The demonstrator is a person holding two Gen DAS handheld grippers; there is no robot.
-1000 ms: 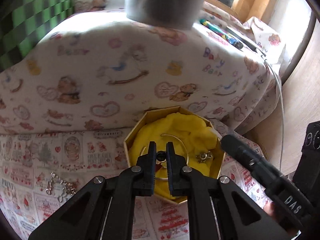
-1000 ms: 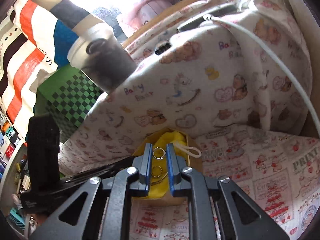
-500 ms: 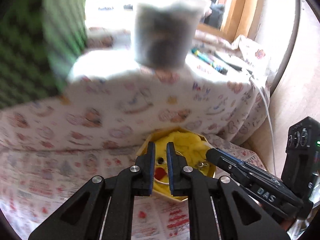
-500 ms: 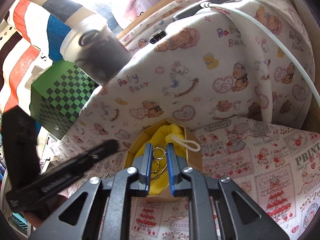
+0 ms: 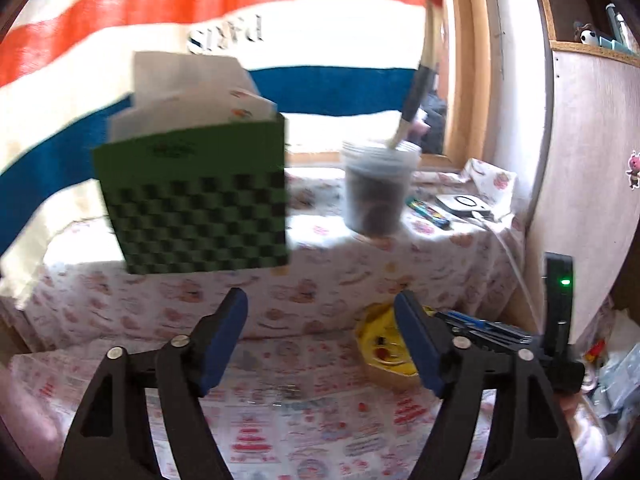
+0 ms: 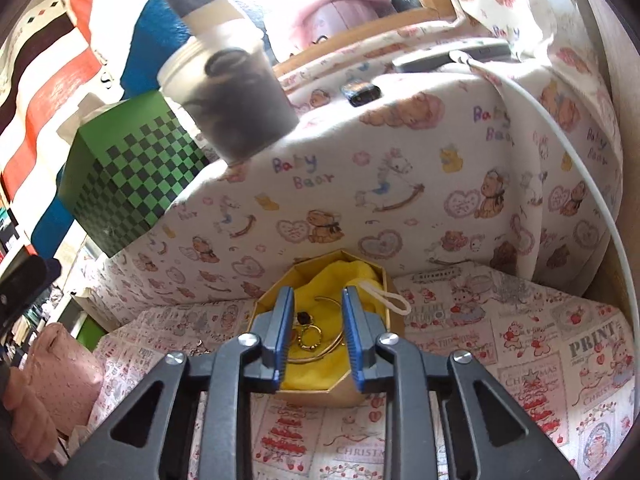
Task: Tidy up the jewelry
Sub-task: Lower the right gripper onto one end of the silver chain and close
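Note:
An octagonal cardboard box point(image 6: 394, 308) lined with yellow cloth sits on the printed paper. It holds a gold ring point(image 6: 310, 338), a dark-stone piece point(image 6: 303, 317) and a thin bangle point(image 6: 332, 354). My right gripper point(image 6: 316, 328) is open just above the box, with the ring between its spread fingers. My left gripper point(image 5: 320, 338) is wide open and empty, raised and back to the left of the box point(image 5: 380, 354). A silver chain point(image 6: 200, 347) lies on the paper left of the box.
A raised ledge covered in bear-print cloth point(image 6: 400, 184) stands right behind the box. On it are a green checkered box point(image 6: 132, 184), a plastic cup point(image 6: 236, 100), a phone with a white cable point(image 6: 452, 56) and pens point(image 5: 428, 210). A pink pouch point(image 6: 60, 372) lies at left.
My left gripper let go of its piece, opened wide and pulled up and back to the left. My right gripper opened over the box, and the rings it held now lie inside.

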